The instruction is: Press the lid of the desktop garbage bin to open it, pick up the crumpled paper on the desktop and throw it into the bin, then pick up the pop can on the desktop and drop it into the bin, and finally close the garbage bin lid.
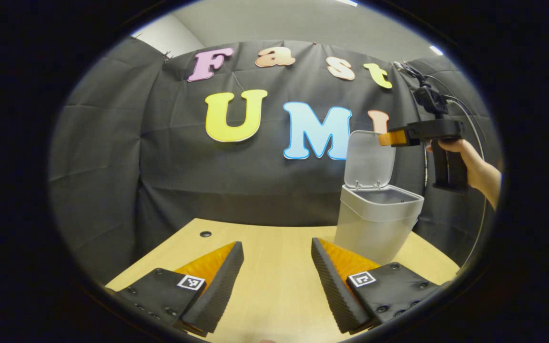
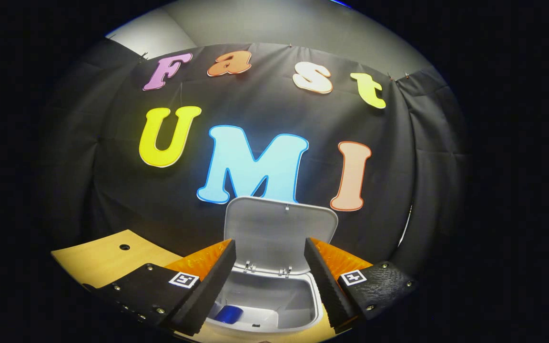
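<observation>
While open, bin (image 2: 274,305) below right tool (image 2: 269,290).

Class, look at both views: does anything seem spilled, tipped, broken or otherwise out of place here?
Nothing stands out. The bin stands upright on the table, its lid raised, with a blue object lying inside it.

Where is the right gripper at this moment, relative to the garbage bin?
In the left gripper view, the right gripper is held in a hand at the right, high above the open garbage bin, beside the raised lid.
</observation>
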Demonstrator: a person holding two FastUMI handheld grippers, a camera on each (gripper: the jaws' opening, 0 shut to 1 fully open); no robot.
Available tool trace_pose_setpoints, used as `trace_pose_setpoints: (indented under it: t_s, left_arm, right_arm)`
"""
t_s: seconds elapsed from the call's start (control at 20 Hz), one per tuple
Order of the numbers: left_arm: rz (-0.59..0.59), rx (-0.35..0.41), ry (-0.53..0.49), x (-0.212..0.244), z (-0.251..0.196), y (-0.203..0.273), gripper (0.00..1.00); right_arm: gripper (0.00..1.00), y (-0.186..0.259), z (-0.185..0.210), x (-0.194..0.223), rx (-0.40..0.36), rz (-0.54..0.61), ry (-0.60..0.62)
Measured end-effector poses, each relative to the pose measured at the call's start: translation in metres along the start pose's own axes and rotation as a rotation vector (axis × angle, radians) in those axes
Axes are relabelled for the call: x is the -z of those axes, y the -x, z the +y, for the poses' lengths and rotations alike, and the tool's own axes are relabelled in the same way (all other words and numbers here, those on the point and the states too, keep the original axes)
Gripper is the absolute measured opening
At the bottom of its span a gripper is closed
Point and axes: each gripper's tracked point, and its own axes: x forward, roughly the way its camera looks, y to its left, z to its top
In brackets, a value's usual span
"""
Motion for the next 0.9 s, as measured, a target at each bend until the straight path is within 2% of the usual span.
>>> trace_pose_setpoints:
  t_s: [0.15, 0.35, 0.4, 0.45, 0.55, 0.7, 0.9]
  left_arm:
    - [-0.004, -0.004, 0.007, -0.001, 0.006, 0.002, 0.96]
    - [0.000, -0.012, 0.008, -0.002, 0.014, 0.002, 0.94]
    - [0.001, -0.011, 0.011, -0.002, 0.016, 0.002, 0.96]
    - [0.001, -0.007, 0.016, -0.004, 0.017, 0.002, 0.91]
    - [0.002, 0.001, 0.013, -0.005, 0.021, 0.001, 0.97]
    - [-0.008, -0.017, 0.013, -0.008, 0.032, -0.001, 0.96]
    - [0.002, -0.029, 0.047, -0.004, 0.041, -0.002, 0.96]
  right_arm:
    - [0.93, -0.008, 0.002, -0.010, 0.006, -0.012, -0.006]
    - [0.93, -0.021, 0.000, -0.028, 0.025, -0.035, 0.015]
    - [1.00, -0.022, 0.000, -0.032, 0.026, -0.040, 0.010]
    - [0.93, -0.025, 0.000, -0.036, 0.029, -0.043, 0.003]
    - [0.93, -0.036, -0.002, -0.048, 0.043, -0.056, -0.010]
    - [0.93, -0.052, -0.010, -0.062, 0.082, -0.091, -0.027]
    - [0.92, -0.074, -0.018, -0.056, 0.116, -0.064, -0.070]
